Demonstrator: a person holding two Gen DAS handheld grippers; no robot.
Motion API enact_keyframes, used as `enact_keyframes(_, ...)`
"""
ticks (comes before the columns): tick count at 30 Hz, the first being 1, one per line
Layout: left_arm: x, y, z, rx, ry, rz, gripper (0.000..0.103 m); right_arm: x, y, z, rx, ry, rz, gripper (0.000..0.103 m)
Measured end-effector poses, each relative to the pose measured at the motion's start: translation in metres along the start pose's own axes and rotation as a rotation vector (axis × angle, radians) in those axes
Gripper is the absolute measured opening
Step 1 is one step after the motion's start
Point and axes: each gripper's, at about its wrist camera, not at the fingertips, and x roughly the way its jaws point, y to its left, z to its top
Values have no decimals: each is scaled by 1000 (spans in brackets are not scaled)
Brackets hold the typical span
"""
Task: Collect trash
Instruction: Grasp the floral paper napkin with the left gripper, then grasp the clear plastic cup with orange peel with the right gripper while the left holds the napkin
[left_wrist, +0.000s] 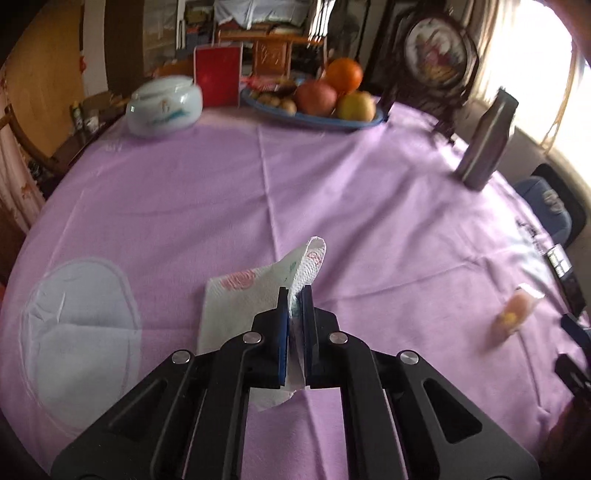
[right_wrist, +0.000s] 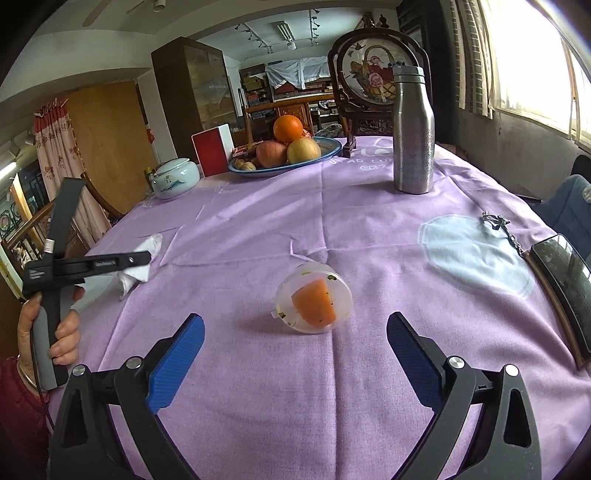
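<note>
A: Status on the left tool (left_wrist: 295, 295)?

B: Its blue pads (left_wrist: 283, 332) are pinching the white paper napkin (left_wrist: 243, 299) between them, jaws nearly together. Part of the napkin is folding up past the fingertips, the rest is hanging below and draping onto the purple cloth of the counter (left_wrist: 369, 206). In the right wrist view the same napkin (right_wrist: 142, 258) is sitting at the left tool's tip, near the counter's left edge.

A: Right tool?

B: The right tool (right_wrist: 295, 343) is hovering with jaws spread wide and nothing between them. A clear plastic container (right_wrist: 314, 299) with an orange scrap inside is lying tipped on its side on the cloth, just ahead of the fingertips and between their lines. Not touching either pad.

A: Does the left camera see that container?

B: Only as a motion-blurred orange smear (left_wrist: 511, 317) at the right, near the counter edge. Can't tell detail.

A: Anything else sitting on the counter?

B: A steel bottle (right_wrist: 412, 129) is standing upright at the far right. A blue fruit plate (right_wrist: 332, 149) with an orange and apples is sitting at the far end, a red box (right_wrist: 212, 155) and a pale ceramic jar (right_wrist: 171, 179) to its left. A phone (right_wrist: 565, 288) is lying at the right edge with a key chain (right_wrist: 496, 223) beside it.
</note>
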Motion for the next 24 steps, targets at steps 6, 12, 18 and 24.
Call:
enact_keyframes(6, -22, -5, 3, 2, -81, -37, 8, 5, -3, 4, 14, 27, 2, 97)
enact_keyframes(12, -26, -3, 6, -11, -89, -70, 8, 29, -10, 19, 58, 94, 1, 97)
enact_keyframes(18, -26, -5, 5, -9, -74, -93, 8, 54, -13, 25, 86, 153, -32, 97)
enact_keyframes(24, -29, -5, 4, -8, -82, -102, 8, 69, -23, 24, 159, 213, 38, 57)
